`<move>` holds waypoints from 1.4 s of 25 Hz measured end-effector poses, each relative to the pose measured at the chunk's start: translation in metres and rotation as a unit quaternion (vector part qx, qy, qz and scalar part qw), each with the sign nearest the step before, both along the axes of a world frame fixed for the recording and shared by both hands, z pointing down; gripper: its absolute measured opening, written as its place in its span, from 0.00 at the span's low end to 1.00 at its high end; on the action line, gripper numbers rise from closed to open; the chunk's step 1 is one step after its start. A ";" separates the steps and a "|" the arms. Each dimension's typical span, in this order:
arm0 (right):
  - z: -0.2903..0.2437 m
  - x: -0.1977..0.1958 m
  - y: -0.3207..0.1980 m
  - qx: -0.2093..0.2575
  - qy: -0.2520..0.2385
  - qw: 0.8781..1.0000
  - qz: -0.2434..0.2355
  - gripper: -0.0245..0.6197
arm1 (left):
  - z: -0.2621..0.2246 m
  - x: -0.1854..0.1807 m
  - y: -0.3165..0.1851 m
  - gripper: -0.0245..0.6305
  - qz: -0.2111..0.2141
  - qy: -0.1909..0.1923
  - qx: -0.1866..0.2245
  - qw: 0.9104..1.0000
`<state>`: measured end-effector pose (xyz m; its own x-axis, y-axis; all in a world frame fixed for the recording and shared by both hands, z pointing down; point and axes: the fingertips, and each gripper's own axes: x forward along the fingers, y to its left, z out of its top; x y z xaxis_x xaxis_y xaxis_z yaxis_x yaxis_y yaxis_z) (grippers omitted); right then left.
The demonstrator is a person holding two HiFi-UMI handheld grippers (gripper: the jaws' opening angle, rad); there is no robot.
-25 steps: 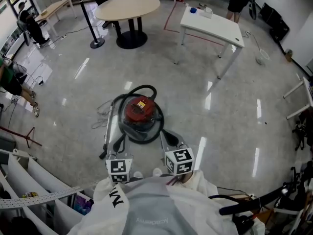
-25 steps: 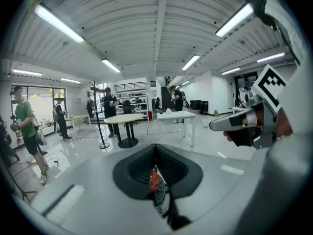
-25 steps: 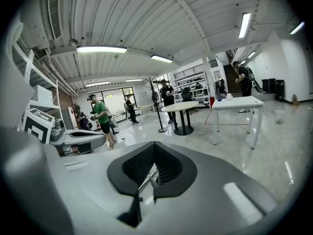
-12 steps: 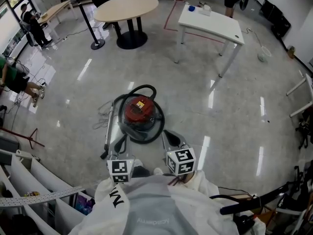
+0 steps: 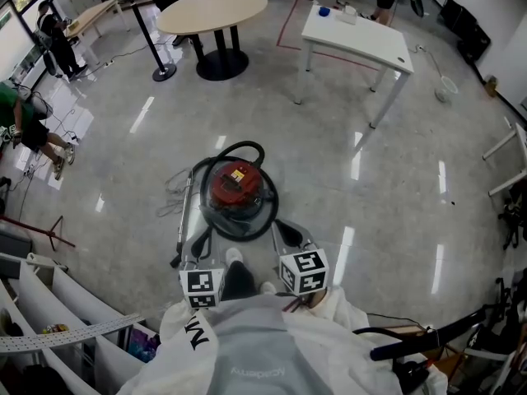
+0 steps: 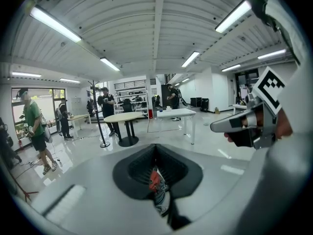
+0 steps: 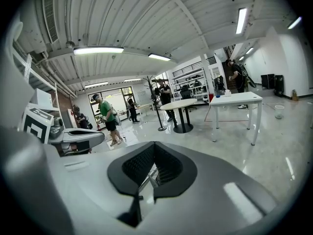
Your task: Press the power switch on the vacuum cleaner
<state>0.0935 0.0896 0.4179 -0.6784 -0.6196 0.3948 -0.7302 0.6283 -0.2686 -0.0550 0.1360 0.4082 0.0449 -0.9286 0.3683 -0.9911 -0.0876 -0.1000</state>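
Nearby at left, the left gripper, jaws closed on nothing, pointed at the near-left side of the vacuum cleaner, which stood on the open floor. Its red top lay forward, between both grippers. At right, the right gripper, also closed and empty, seemed about equally near.

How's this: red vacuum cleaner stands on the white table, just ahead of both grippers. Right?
No: the red vacuum cleaner stands on the floor, just ahead of the left gripper and right gripper; the white table is farther off. The head view shows it.
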 end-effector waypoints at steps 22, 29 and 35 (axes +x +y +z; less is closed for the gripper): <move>0.006 -0.057 -0.063 -0.007 0.029 0.999 0.011 0.04 | 0.011 -0.060 -0.072 0.04 0.011 0.026 -0.005 1.000; 0.009 -0.078 -0.077 -0.013 0.040 0.999 0.015 0.04 | 0.016 -0.083 -0.090 0.04 0.016 0.035 -0.010 0.999; 0.007 -0.090 -0.092 -0.010 0.050 0.998 0.029 0.04 | 0.020 -0.096 -0.107 0.04 0.029 0.043 -0.011 0.999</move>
